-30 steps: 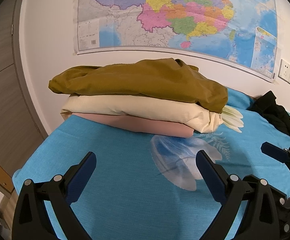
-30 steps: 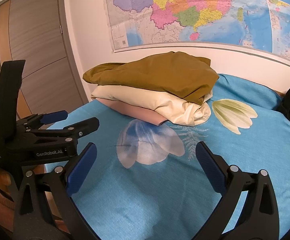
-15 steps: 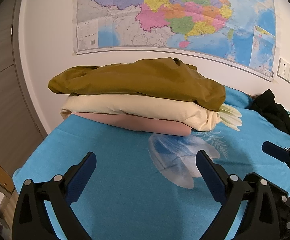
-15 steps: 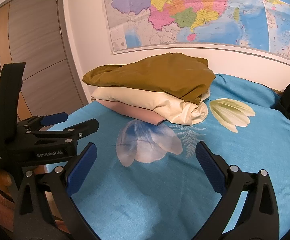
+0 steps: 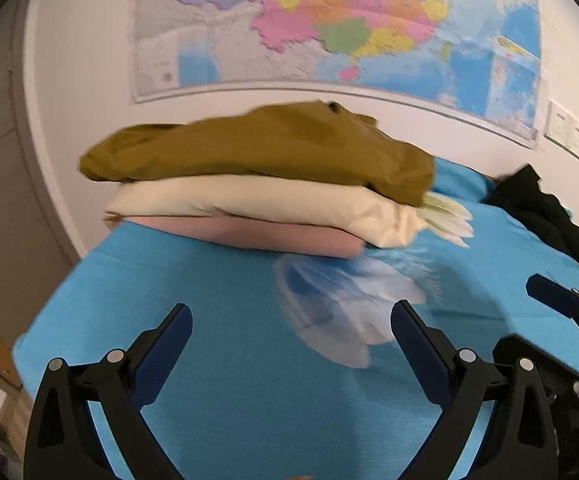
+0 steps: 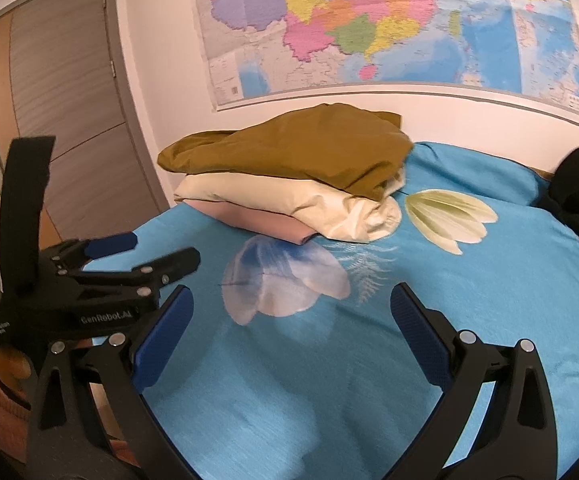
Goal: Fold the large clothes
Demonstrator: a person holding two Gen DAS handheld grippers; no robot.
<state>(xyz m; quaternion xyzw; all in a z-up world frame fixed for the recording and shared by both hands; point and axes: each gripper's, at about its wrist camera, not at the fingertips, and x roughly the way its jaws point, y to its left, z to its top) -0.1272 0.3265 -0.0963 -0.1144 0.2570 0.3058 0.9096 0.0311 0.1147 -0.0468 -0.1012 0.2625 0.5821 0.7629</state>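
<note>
A: Starting at the left, what is there?

B: A grey door (image 6: 65, 120), then the left gripper (image 5: 289, 332), its jaws spread wide with nothing between them, held above the turquoise bedsheet (image 5: 229, 360).

A: And the clothes?

B: Toward the far left of the bed, close to the wall, sits a stack of three folded pieces: a mustard garment (image 6: 289, 152) on top, a cream garment (image 6: 309, 204) under it, a pink garment (image 6: 261, 222) at the bottom. A wall map (image 6: 389, 24) hangs above them.

A: Further right?

B: A white flower print (image 6: 285, 280) on the sheet just in front of the stack, and a pale yellow one (image 6: 449, 216) beside it. The right gripper (image 6: 289, 332) hovers over the sheet, jaws likewise wide apart and empty. At the far right edge lies a crumpled black garment (image 6: 577, 192), well apart from the stack.
</note>
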